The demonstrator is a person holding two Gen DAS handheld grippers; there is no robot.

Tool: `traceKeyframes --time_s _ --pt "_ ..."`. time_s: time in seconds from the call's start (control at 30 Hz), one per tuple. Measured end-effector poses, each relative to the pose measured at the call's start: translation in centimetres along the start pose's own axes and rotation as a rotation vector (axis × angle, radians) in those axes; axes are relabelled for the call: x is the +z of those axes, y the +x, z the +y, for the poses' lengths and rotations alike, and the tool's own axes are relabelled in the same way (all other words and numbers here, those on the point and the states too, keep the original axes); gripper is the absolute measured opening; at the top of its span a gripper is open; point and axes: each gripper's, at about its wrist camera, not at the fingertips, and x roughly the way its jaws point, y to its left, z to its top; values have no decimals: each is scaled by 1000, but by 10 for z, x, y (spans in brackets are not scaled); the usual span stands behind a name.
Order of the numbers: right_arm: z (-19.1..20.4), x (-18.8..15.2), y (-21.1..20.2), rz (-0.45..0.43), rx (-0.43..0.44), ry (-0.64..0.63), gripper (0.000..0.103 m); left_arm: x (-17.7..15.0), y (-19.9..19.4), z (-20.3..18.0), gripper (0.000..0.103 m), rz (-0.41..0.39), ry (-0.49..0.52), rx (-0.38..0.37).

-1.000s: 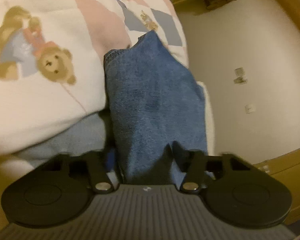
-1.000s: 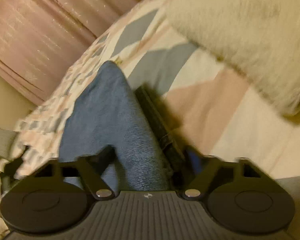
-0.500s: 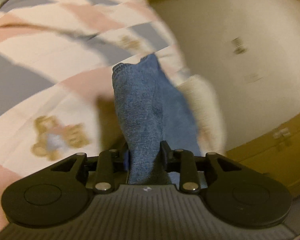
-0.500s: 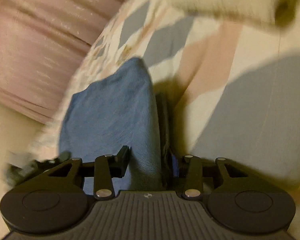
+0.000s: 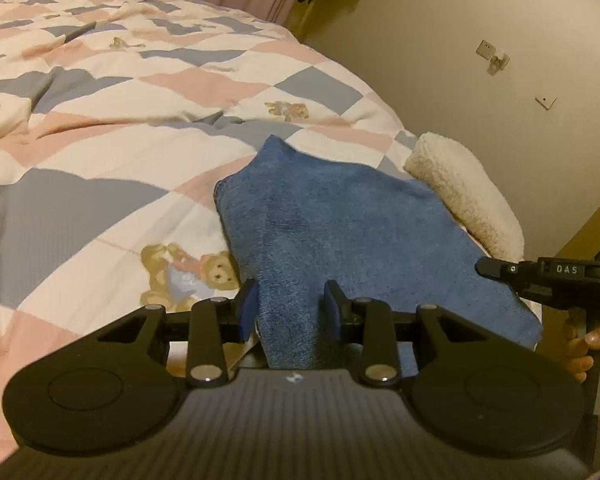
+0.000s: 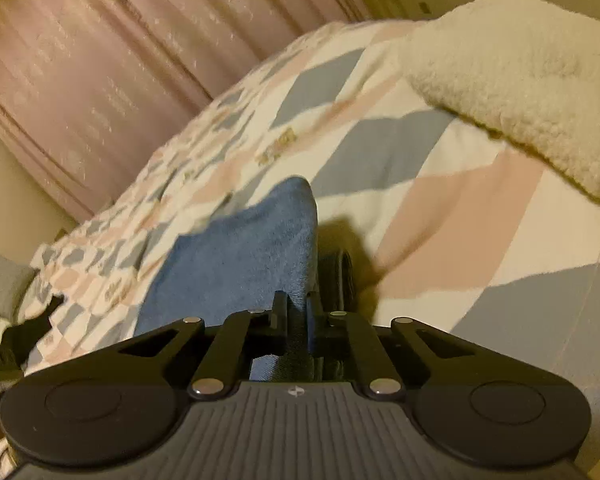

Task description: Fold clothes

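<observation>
A blue denim garment [image 5: 340,232] lies folded on the patchwork teddy-bear quilt [image 5: 120,128], its far corner pointing up the bed. My left gripper [image 5: 290,308] is shut on the garment's near edge, with a thick fold filling the gap between the blue pads [image 5: 246,308]. In the right wrist view the same denim [image 6: 240,256] runs away to the left. My right gripper [image 6: 296,312] is shut tight on a thin edge of it. The right gripper's body [image 5: 548,276] and a person's hand [image 5: 580,344] show at the garment's right corner.
A cream fleece item [image 5: 468,200] lies folded on the quilt right of the denim, seen large in the right wrist view [image 6: 520,80]. Pink curtains [image 6: 100,60] hang behind the bed. A wall with sockets [image 5: 492,54] stands to the right, and a grey cushion [image 6: 4,280] far left.
Both grippers have closed on the denim, the right one more tightly. The garment has gone from hanging narrow to lying wider and flatter on the quilt. Both views swung toward the bed.
</observation>
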Motion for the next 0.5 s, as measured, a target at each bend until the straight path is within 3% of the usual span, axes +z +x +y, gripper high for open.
traceKeyframes --time_s 0.07,0.23,0.43,0.47,0.5 --pt "0 2 2 -22 -44 -50 6 0 -2 -4 29 -10 11 -12" --pt "-12 -22 33 14 -132 -105 8 -17 13 -35 32 3 273 131" --pt "3 -32 -6 -53 -159 -126 8 -15 -16 -36 27 -35 291 119" --pt "5 -32 -12 -72 -174 -136 12 -15 -25 -38 27 -53 299 112" --pt "7 -33 -18 -99 -192 -144 25 -15 -31 -42 27 -65 305 97"
